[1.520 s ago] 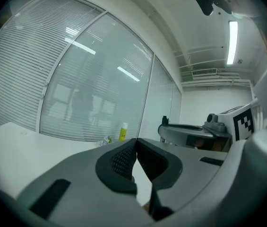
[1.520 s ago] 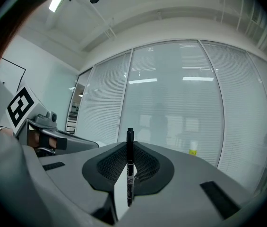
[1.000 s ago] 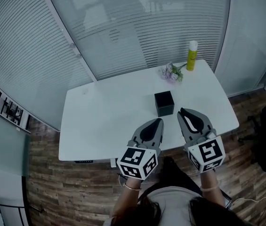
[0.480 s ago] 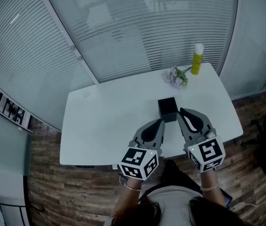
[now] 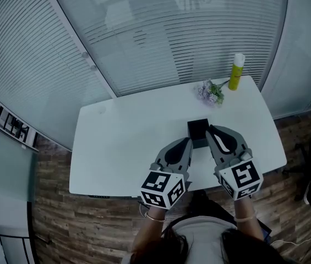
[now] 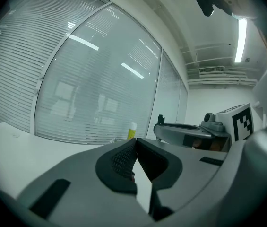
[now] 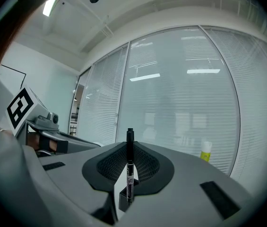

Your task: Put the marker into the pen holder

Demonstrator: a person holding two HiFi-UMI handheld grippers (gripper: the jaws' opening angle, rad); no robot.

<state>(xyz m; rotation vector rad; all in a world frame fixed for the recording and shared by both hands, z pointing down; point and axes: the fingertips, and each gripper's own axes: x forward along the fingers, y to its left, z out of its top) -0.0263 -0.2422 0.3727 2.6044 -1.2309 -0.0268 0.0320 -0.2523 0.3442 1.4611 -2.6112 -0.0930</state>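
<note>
The black cube pen holder (image 5: 197, 129) stands near the middle of the white table (image 5: 122, 142). Its near side is hidden behind the gripper tips. My right gripper (image 5: 211, 130) is just right of the holder and raised above the table. It is shut on a black marker (image 7: 130, 167), which stands upright between the jaws in the right gripper view. The marker is hidden in the head view. My left gripper (image 5: 186, 142) sits just left of and nearer than the holder. Its jaws (image 6: 135, 144) are closed together with nothing between them.
A yellow glue stick (image 5: 236, 71) stands at the table's far right corner, with a small bunch of pale purple flowers (image 5: 210, 91) beside it. Glass walls with blinds rise behind the table. Wooden floor surrounds the table, whose near edge is under the grippers.
Both grippers have come closer to the pen holder. Their tips now overlap its near side in the head view. The marker stays gripped in the right jaws.
</note>
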